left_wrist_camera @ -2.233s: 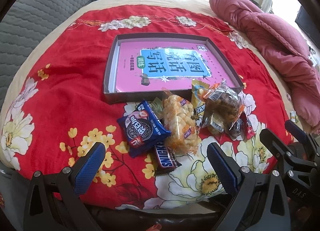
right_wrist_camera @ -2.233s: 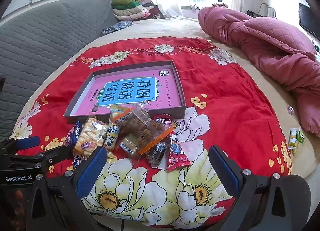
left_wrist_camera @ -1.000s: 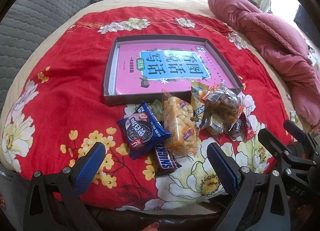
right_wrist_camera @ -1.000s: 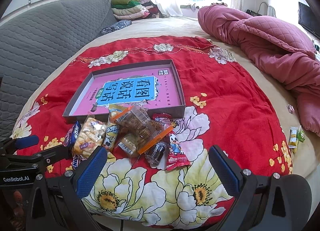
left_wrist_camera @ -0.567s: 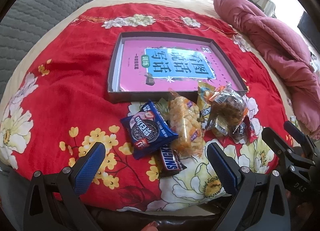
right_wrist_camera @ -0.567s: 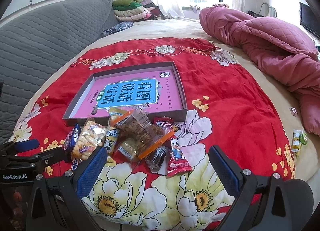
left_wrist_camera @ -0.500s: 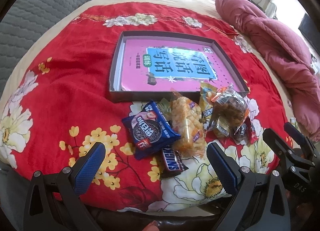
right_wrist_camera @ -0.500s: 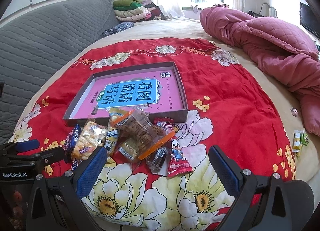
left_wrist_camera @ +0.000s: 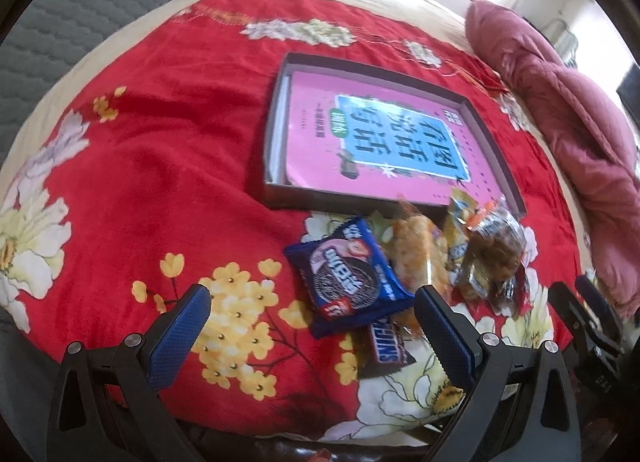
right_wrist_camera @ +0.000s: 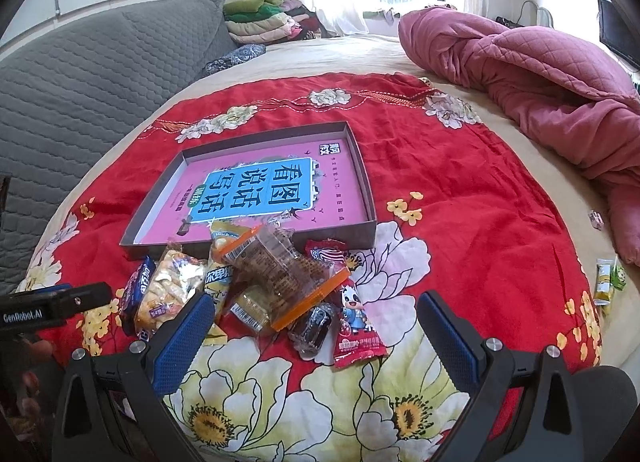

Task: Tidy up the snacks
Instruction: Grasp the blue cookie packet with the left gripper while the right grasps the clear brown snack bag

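Snacks piled on your bed, before the tray.
The snack pile (right_wrist_camera: 260,282) touches the tray's (right_wrist_camera: 362,166) near wall; a book (right_wrist_camera: 256,190) lies inside it.

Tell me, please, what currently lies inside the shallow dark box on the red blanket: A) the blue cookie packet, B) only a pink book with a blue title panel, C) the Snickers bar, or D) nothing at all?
B: the box holds just the pink book, while the snack pile, including the blue cookie packet, sits on the blanket in front of it.
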Demonstrator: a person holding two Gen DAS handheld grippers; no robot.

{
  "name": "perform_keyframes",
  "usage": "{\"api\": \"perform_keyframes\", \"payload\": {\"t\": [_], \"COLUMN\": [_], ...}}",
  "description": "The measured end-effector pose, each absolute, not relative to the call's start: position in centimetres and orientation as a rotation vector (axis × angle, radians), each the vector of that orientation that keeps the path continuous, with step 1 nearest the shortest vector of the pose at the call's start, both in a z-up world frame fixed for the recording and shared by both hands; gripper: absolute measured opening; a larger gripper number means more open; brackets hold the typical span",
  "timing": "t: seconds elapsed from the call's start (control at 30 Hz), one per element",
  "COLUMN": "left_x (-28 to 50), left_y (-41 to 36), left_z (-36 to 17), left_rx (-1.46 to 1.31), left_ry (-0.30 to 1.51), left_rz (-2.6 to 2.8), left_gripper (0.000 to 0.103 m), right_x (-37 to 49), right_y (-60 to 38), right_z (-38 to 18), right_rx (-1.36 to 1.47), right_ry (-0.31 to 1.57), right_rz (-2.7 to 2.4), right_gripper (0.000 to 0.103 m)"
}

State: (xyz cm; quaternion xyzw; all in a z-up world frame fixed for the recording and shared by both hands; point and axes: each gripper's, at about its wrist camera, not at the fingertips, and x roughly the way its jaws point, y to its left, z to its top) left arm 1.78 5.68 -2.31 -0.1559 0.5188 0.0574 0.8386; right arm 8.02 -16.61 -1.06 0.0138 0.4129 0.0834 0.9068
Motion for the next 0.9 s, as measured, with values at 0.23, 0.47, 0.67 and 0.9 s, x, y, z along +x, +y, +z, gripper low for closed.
{"api": "perform_keyframes", "payload": {"t": [0.23, 0.47, 0.67, 0.9], "left_x": [2.8, 3.7, 4.5, 5.1], "left_y": [6.2, 6.1, 5.9, 6.1], "left_z": [-4.0, -4.8, -5.5, -6.4], "left_rx": [-0.410, -0.458, -0.468, -0.487], "left_ry": [1.158, 1.175, 1.191, 1.208], "left_rz": [0.104, 0.090, 0.093, 0.094], "left_gripper": [0.101, 0.101, 0.101, 0.101], "right_x": [9.0, 9.6, 10.2, 11.6], "right_y": [-16.7, -16.7, -16.7, -18.1], "right_z": [-1.9, -2.6, -3.2, -4.2], "right_rx": [0.039, 0.041, 0.058, 0.149], "right_ry": [0.857, 0.868, 0.890, 0.931], "right_rz": [0.177, 0.181, 0.189, 0.174], "right_gripper": [0.102, 0.102, 0.102, 0.102]}}
